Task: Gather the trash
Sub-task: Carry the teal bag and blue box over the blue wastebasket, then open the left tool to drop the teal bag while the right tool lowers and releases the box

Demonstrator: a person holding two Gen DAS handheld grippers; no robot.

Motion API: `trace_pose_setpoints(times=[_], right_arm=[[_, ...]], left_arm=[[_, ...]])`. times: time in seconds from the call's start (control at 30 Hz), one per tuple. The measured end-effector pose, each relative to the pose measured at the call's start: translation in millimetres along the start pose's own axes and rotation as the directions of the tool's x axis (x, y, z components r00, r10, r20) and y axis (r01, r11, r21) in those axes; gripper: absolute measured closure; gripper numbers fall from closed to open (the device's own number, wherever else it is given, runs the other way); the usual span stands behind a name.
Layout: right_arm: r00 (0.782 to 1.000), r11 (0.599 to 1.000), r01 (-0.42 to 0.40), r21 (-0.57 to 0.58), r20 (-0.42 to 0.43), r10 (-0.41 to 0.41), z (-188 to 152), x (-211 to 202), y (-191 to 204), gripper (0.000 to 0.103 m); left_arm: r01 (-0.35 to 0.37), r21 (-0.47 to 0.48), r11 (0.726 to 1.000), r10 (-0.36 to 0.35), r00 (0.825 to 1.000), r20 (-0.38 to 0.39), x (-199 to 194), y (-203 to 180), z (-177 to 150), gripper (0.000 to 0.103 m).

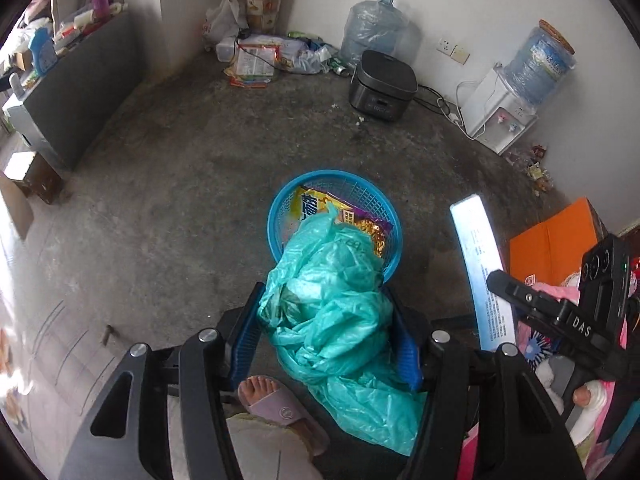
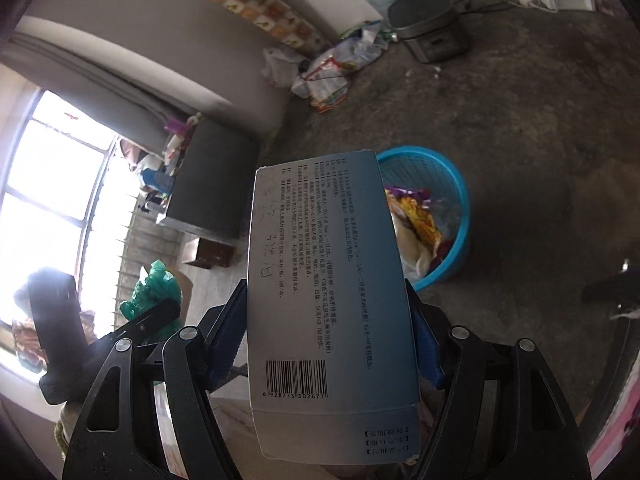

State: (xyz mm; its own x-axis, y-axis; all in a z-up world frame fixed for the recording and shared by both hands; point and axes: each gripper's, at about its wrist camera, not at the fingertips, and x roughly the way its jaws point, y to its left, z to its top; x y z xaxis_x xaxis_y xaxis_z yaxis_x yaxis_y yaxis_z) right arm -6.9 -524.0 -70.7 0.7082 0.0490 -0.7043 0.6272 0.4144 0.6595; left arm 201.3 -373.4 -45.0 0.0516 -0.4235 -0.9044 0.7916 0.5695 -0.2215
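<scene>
My left gripper (image 1: 326, 332) is shut on a crumpled green plastic bag (image 1: 332, 312), whose top hangs over the near rim of a blue mesh basket (image 1: 280, 204) on the concrete floor. A yellow and purple wrapper (image 1: 320, 208) lies inside the basket. My right gripper (image 2: 326, 328) is shut on a flat grey-blue carton (image 2: 324, 288) with printed text and a barcode. The carton's far end reaches over the left rim of the blue basket (image 2: 460, 208). In the left wrist view the carton (image 1: 480, 264) and the right gripper (image 1: 532, 304) show at the right.
A dark rice cooker (image 1: 382, 84), water jugs (image 1: 374, 24) and a water dispenser (image 1: 500, 116) stand along the far wall. A litter pile (image 1: 272, 56) fills the corner. A grey cabinet (image 1: 80, 92) is left, an orange box (image 1: 552, 236) right. A sandalled foot (image 1: 276, 404) is below my left gripper.
</scene>
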Motion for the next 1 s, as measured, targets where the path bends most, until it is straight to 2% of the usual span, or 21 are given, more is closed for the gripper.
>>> trace_pose_setpoints(times=[0.17, 0.23, 0.33, 0.43, 0.5, 0.63, 0.83, 0.9, 0.97, 1.0], right_arm=[[0.998, 0.995, 0.058, 0.079, -0.016, -0.057, 0.4, 10.8, -18.4, 0.036], [0.997, 0.993, 0.072, 0.096, -0.015, -0.071, 2.6, 13.9, -20.0, 0.036], [0.997, 0.992, 0.075, 0.103, -0.015, -0.074, 11.0, 22.3, -19.0, 0.035], [0.998, 0.994, 0.067, 0.082, -0.024, -0.065, 20.3, 31.8, -13.4, 0.035], [0.998, 0.997, 0.059, 0.051, -0.035, -0.057, 25.4, 39.6, -7.7, 0.035], [0.995, 0.996, 0.081, -0.037, -0.055, -0.083, 33.3, 58.3, 5.3, 0.035], [0.980, 0.971, 0.080, -0.225, -0.159, -0.117, 37.1, 111.4, 22.8, 0.034], [0.969, 0.953, 0.100, -0.285, -0.189, -0.158, 38.5, 134.8, 22.4, 0.033], [0.955, 0.923, 0.156, -0.350, -0.185, -0.232, 46.7, 163.6, 13.0, 0.032], [0.941, 0.904, 0.201, -0.376, -0.181, -0.285, 51.9, 179.4, 4.9, 0.031]], left_arm=[[0.025, -0.059, 0.998, -0.031, 0.995, -0.094, 71.4, 3.7, 39.9, 0.047], [0.044, -0.083, 0.996, -0.052, 0.994, -0.094, 94.3, 1.4, 53.0, 0.045], [0.058, -0.114, 0.992, -0.068, 0.994, -0.088, 122.2, 0.0, 66.0, 0.034], [0.071, -0.163, 0.984, -0.085, 0.993, -0.080, 130.0, 3.8, 76.8, 0.034], [0.083, -0.186, 0.979, -0.096, 0.994, -0.059, 123.4, 10.1, 80.0, 0.034], [0.036, -0.182, 0.983, -0.045, 0.998, -0.050, 97.6, 25.4, 85.9, 0.034], [0.031, -0.145, 0.989, -0.027, 0.999, 0.036, 24.1, 56.2, 75.0, 0.034], [0.033, -0.128, 0.991, -0.025, 0.998, 0.065, -1.0, 63.6, 65.5, 0.034], [0.027, -0.118, 0.993, -0.016, 0.995, 0.093, -23.3, 69.8, 53.0, 0.032], [0.024, -0.117, 0.993, -0.012, 0.995, 0.103, -32.8, 72.4, 46.2, 0.032]])
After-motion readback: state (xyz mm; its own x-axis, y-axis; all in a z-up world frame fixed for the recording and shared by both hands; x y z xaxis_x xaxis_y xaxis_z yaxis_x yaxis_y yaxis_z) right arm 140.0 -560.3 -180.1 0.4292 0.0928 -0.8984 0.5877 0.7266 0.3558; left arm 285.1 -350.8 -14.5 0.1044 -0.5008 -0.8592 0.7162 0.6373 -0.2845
